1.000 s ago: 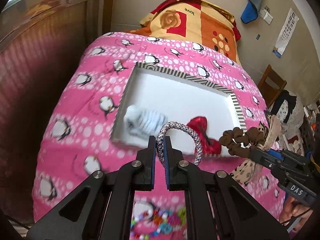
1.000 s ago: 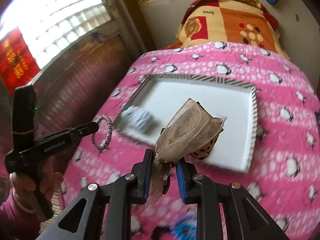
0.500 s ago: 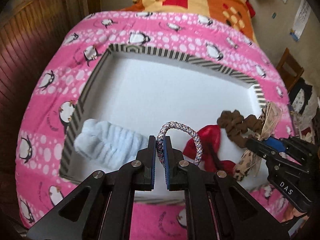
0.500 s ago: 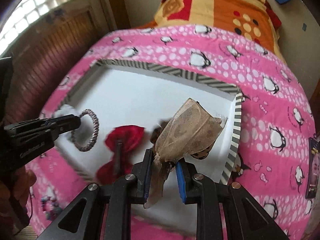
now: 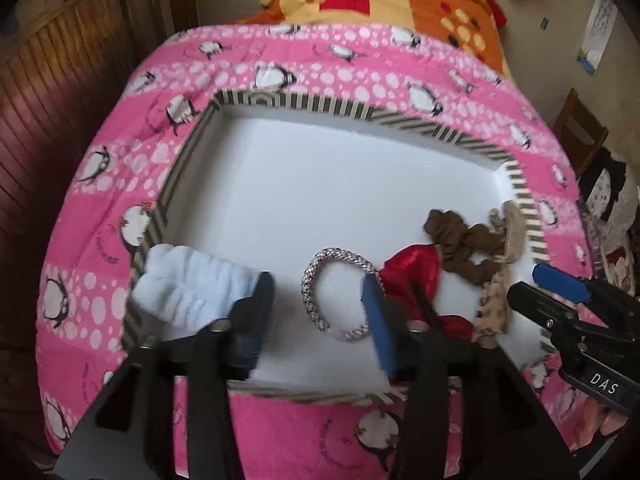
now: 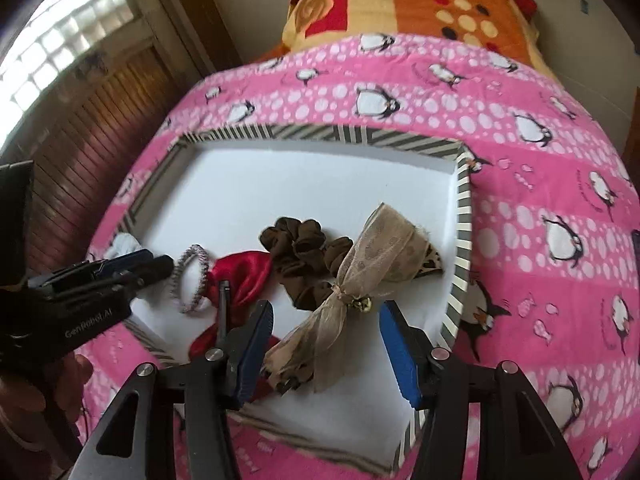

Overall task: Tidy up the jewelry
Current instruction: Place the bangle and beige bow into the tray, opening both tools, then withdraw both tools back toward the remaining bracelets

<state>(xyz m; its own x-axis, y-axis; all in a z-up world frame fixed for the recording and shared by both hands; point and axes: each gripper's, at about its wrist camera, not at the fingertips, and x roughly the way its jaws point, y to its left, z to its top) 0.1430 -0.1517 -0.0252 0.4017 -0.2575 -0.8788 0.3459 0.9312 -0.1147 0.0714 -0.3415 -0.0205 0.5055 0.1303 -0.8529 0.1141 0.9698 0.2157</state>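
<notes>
A white tray [image 5: 320, 104] with a striped rim lies on the pink penguin blanket. My left gripper [image 5: 318, 312] hangs over its near edge with jaws opening. The silver braided bracelet [image 5: 310, 288] lies flat on the tray floor between the fingers, and no pad presses it. My right gripper [image 6: 328, 344] is opening too. The beige mesh bow [image 6: 368, 264] rests on the tray [image 6: 462, 240] between its fingers, free of the pads. Each view shows the other gripper: the left gripper [image 6: 156, 262] by the bracelet [image 6: 178, 274], the right gripper [image 5: 528, 282] by the bow [image 5: 504, 240].
In the tray also lie a light blue scrunchie [image 5: 188, 292], a red bow [image 6: 244, 276] and a brown scrunchie [image 6: 304, 252]. A folded orange and yellow blanket [image 6: 400, 4] lies beyond the tray. Wooden panelling [image 5: 60, 92] runs along the left, and a chair [image 5: 580, 132] stands to the right.
Both grippers came down over the tray and opened. The bracelet left the left gripper and the beige bow left the right gripper. Both now lie on the tray floor.
</notes>
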